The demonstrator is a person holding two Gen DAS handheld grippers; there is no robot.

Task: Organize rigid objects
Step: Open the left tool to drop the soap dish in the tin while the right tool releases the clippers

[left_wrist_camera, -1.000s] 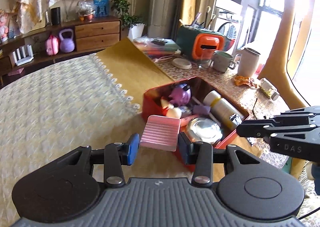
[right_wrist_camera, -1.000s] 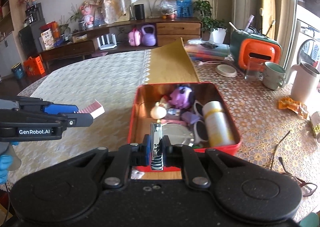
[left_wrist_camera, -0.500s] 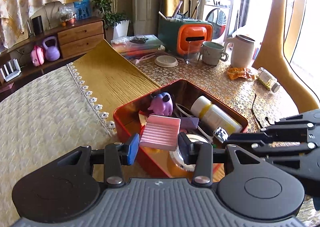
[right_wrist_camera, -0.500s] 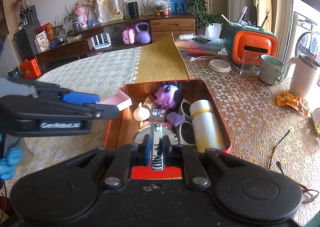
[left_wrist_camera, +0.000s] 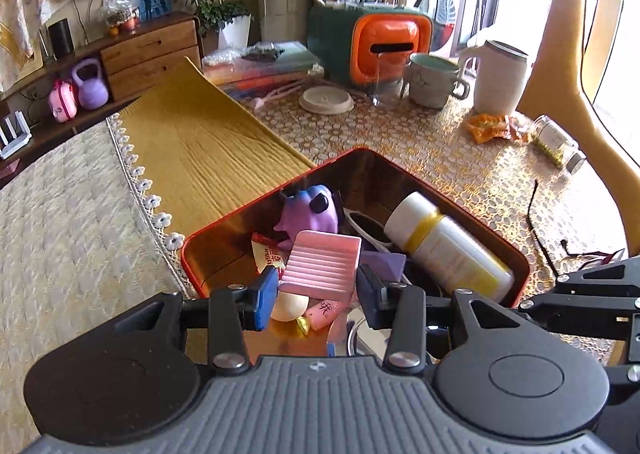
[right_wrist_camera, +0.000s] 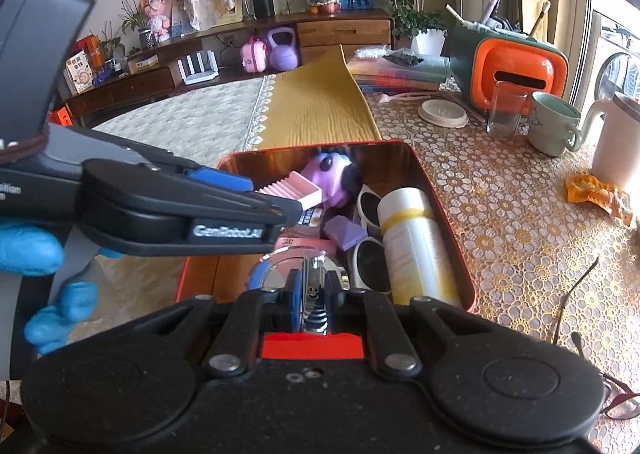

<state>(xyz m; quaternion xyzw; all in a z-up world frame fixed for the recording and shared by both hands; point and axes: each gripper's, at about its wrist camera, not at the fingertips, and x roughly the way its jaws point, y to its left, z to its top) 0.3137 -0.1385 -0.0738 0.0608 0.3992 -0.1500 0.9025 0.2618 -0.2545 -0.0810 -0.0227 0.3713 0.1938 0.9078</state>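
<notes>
A red tin box (left_wrist_camera: 224,224) (right_wrist_camera: 424,170) stands on the table with a purple toy (left_wrist_camera: 310,210), a white and yellow bottle (left_wrist_camera: 444,246) (right_wrist_camera: 412,242), sunglasses (right_wrist_camera: 370,258) and small items inside. My left gripper (left_wrist_camera: 318,290) (right_wrist_camera: 280,200) is shut on a pink ridged soap dish (left_wrist_camera: 322,266) (right_wrist_camera: 290,188) and holds it over the box's left part. My right gripper (right_wrist_camera: 310,290) is shut on a shiny metal nail clipper (right_wrist_camera: 311,294) above the box's near edge, over a round metal lid (right_wrist_camera: 276,268).
An orange and green organiser (left_wrist_camera: 372,42), a glass (left_wrist_camera: 386,80), a mug (left_wrist_camera: 432,80) and a white jug (left_wrist_camera: 500,78) stand at the back. A snack wrapper (left_wrist_camera: 492,126) and small jar (left_wrist_camera: 558,144) lie right. Glasses (right_wrist_camera: 612,398) lie near right. White lace cloth (left_wrist_camera: 72,214) covers the left.
My left gripper has carried the pink soap dish rightwards from over the cloth to over the box. My right gripper has moved closer to the box with the clipper.
</notes>
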